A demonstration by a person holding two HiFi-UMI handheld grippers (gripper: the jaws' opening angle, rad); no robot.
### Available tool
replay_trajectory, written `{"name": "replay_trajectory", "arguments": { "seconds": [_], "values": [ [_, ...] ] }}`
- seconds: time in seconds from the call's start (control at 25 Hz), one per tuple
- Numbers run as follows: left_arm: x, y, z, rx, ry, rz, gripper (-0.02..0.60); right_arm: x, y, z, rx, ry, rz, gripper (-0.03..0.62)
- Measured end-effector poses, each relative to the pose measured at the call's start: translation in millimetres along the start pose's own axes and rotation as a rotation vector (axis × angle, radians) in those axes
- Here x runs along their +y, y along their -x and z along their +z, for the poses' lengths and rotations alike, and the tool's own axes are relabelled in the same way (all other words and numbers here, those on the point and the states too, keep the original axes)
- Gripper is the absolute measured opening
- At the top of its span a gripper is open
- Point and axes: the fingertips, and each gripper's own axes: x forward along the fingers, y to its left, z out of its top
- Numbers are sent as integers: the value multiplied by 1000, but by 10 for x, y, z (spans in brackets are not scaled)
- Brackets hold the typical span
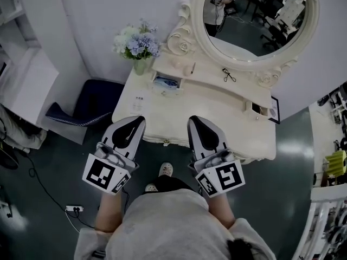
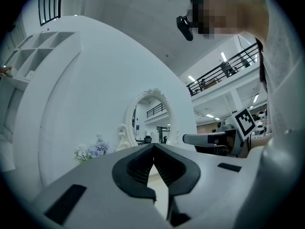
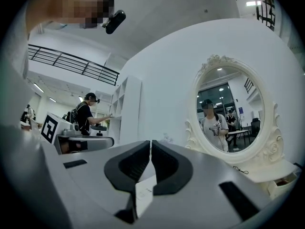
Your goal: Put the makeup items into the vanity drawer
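Note:
A white vanity table [image 1: 217, 126] stands in front of me under an oval mirror [image 1: 255, 15]. On its raised shelf lie an eyelash curler [image 1: 228, 75] and a slim pale stick [image 1: 192, 68]. A small shelf drawer [image 1: 165, 83] at the left stands open with blue-and-white things inside. A small white packet [image 1: 139, 98] lies on the tabletop. The front drawer's knob [image 1: 166, 142] shows at the near edge. My left gripper [image 1: 140, 119] and right gripper [image 1: 192, 119] hover side by side over the near edge, both shut and empty, as the left gripper [image 2: 153, 147] and right gripper [image 3: 150, 143] views confirm.
A vase of pale blue flowers [image 1: 136, 42] stands at the table's back left corner. A second small compartment [image 1: 256, 108] and a framed card [image 1: 275, 110] sit at the right end. A dark blue stool [image 1: 89, 104] stands left of the table. A power strip [image 1: 73, 209] lies on the floor.

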Motion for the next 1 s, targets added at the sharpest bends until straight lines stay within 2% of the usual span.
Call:
{"name": "replay_trajectory", "arguments": {
  "seconds": [0.44,0.68,1.0],
  "values": [
    [238,-593,3,-13,-23,36,14,-524,-421,-33,-12,-18,38,26],
    [256,-893,-21,-5,-66,57,14,-786,-548,-37,-25,-22,59,26],
    [237,-1106,-64,-7,-84,77,14,-987,-615,-80,-36,-35,79,26]
  ]
}}
